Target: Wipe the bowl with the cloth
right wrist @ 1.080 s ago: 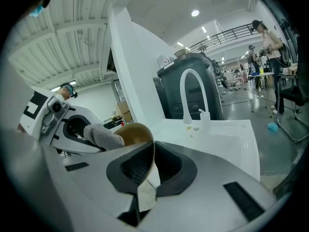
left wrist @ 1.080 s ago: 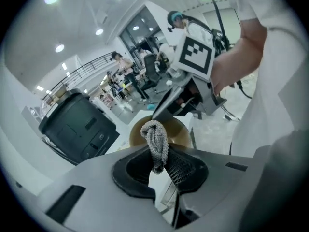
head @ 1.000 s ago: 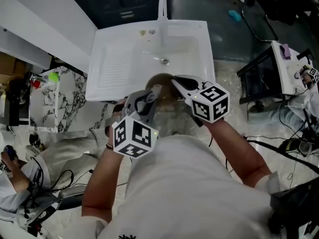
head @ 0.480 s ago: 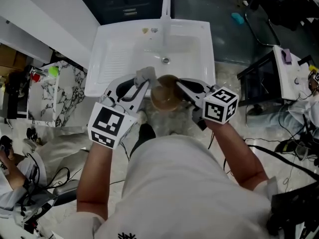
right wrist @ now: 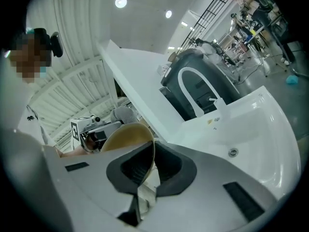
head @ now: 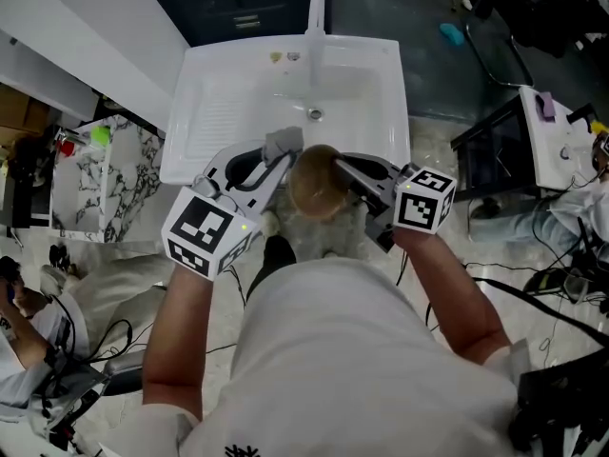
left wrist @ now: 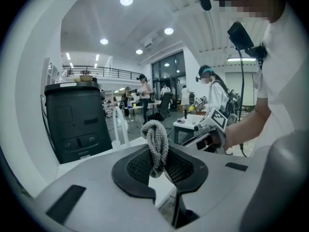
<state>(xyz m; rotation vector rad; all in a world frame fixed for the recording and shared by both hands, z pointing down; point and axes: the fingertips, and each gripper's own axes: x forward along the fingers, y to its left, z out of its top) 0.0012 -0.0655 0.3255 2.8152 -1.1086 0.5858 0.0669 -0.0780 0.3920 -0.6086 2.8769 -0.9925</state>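
The brown bowl (head: 316,181) hangs in the air at the front edge of the white sink (head: 219,122). My right gripper (head: 344,168) is shut on its rim, and in the right gripper view the bowl (right wrist: 126,137) stands tilted on edge between the jaws of my right gripper (right wrist: 153,154). My left gripper (head: 278,158) is shut on a grey knitted cloth (head: 283,142), which sits just left of the bowl and close against it. In the left gripper view the cloth (left wrist: 156,145) sticks up as a folded loop from my left gripper (left wrist: 159,164).
The sink has a ribbed drainboard (head: 217,120) on its left, a drain (head: 314,114) in the basin and a white faucet (head: 315,12) at the back. A marbled stand (head: 105,184) is at the left, a black-and-white table (head: 533,136) at the right. Cables lie on the floor (head: 561,255).
My left gripper has swung up and forward with the cloth, from in front of the person's body to the bowl's left side. The bowl and right gripper shifted slightly.
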